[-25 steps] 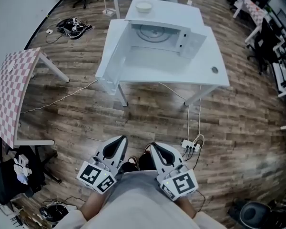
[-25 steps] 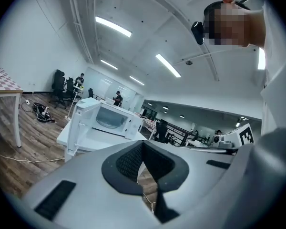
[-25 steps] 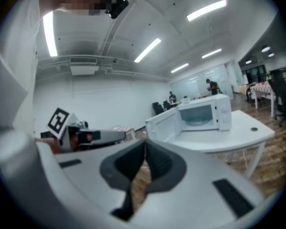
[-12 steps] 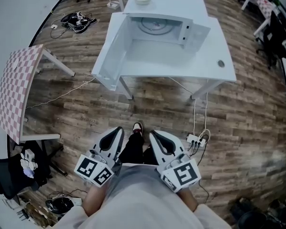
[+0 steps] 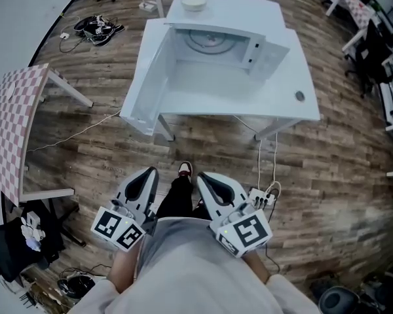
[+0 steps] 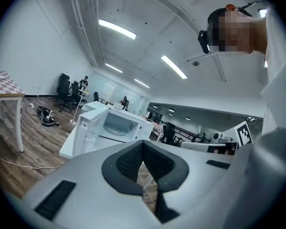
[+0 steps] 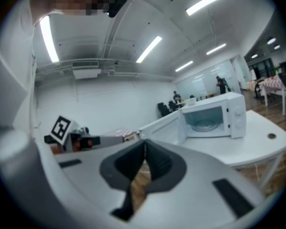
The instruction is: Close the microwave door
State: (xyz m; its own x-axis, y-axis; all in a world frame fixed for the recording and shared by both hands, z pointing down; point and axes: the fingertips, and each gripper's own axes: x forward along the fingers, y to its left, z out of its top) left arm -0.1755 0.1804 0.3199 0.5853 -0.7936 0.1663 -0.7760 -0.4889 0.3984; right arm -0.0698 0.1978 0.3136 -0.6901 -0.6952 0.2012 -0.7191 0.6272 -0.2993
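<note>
Microwave (image 5: pixel 226 41) on white bench (image 5: pixel 295 106), door (image 5: pixel 146 77) wide open; left gripper (image 5: pixel 147 177) and right gripper (image 5: pixel 205 180) well apart from it, jaws pressed together, empty.

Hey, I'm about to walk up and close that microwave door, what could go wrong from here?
The power strip and its cords lie on the floor just to your right, so you might trip walking in. The bowl sits on top of the microwave; slamming the microwave door could jolt it off.
</note>
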